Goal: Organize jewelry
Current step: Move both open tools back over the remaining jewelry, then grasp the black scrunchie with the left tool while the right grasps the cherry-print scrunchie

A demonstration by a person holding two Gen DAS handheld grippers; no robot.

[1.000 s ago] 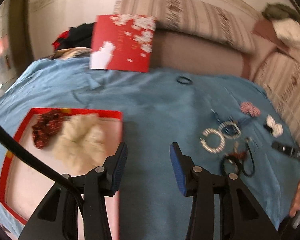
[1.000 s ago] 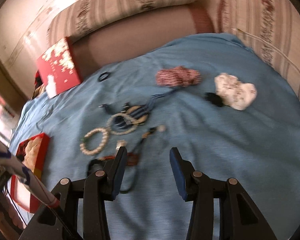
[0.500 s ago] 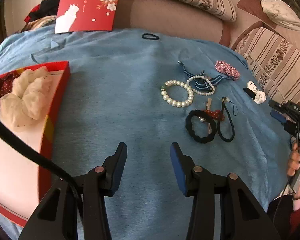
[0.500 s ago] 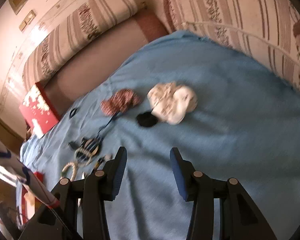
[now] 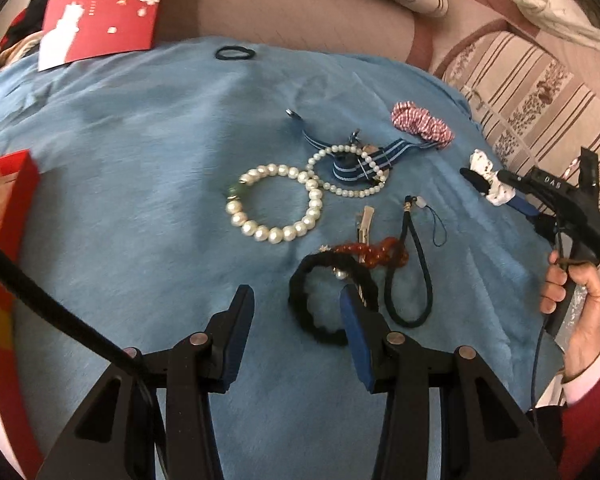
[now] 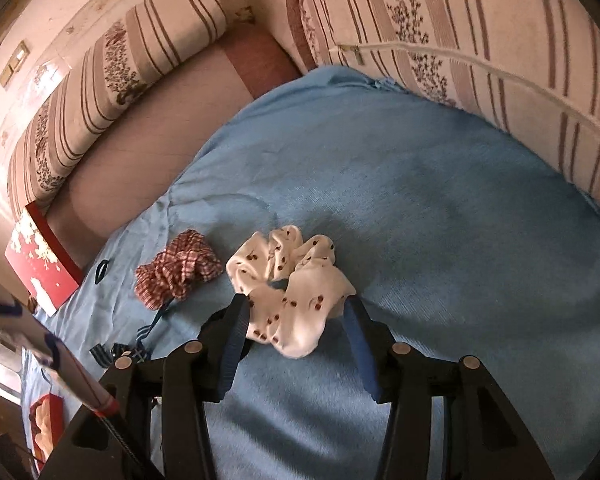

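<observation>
**Right claw lined up on the white scrunchie**

Your right gripper (image 6: 294, 312) straddles the white cherry-print scrunchie (image 6: 290, 286) near the blue blanket's (image 6: 440, 208) right edge; its jaws have just been opening and aren't pressing yet. Next, squeeze. Your left gripper (image 5: 296, 308) hangs open over the black scrunchie (image 5: 324, 300).

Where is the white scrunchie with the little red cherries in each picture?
Left wrist view: the white scrunchie lies far right on the blue blanket, just past the tips of the other hand's tongs.
Right wrist view: the scrunchie sits in the lower middle, between the open fingers of the right tongs.
Shared landmark: the red checked scrunchie lies beside it in both.
</observation>
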